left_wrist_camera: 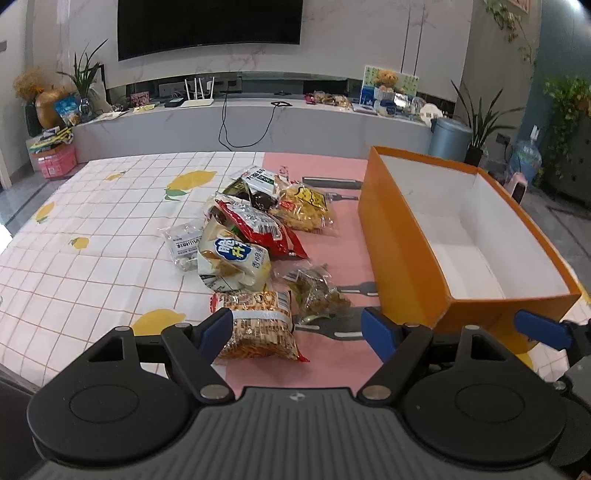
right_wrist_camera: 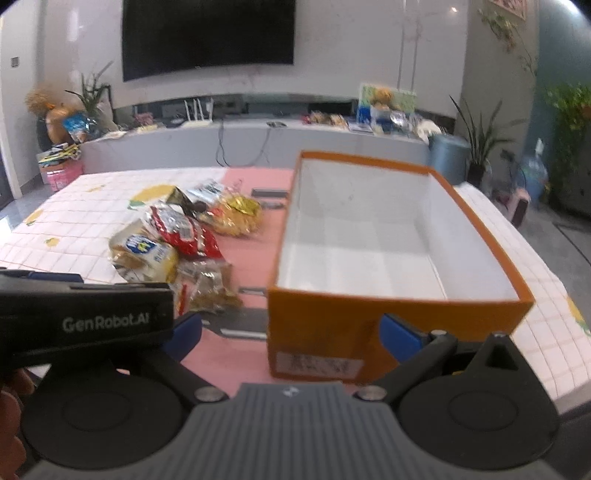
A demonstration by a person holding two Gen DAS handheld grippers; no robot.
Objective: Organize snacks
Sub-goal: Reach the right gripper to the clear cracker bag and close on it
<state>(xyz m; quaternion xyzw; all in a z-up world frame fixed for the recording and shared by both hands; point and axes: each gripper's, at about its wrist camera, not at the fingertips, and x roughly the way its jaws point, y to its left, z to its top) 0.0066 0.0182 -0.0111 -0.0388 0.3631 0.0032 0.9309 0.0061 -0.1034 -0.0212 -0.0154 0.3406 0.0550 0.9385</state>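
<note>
Living-room setting: a dark screen (left_wrist_camera: 208, 27) hangs on the far wall above a long grey ledge. Nearer lies the worktop (left_wrist_camera: 92, 236), covered by a checked lemon-print cloth with a pink panel. An orange box (left_wrist_camera: 406, 254), white inside and empty, stands on the pink panel and serves as landmark. Left of the box, well apart from its wall, the snacks (left_wrist_camera: 255, 236) lie in a loose heap of about seven packets; none is in the box. The nearest packet, a clear bag of crackers (left_wrist_camera: 258, 326), lies left of the box's near corner. The left gripper (left_wrist_camera: 297, 328) hovers over that bag, jaws spread wide and gripping nothing, its left finger at the bag's edge. The right gripper (right_wrist_camera: 291, 330) faces the box's near end, jaws likewise released and empty. Step in hand, as judged: the first pick. The next move calls for lowering the left jaws astride the crackers, then clenching lightly, since the contents look brittle.
</note>
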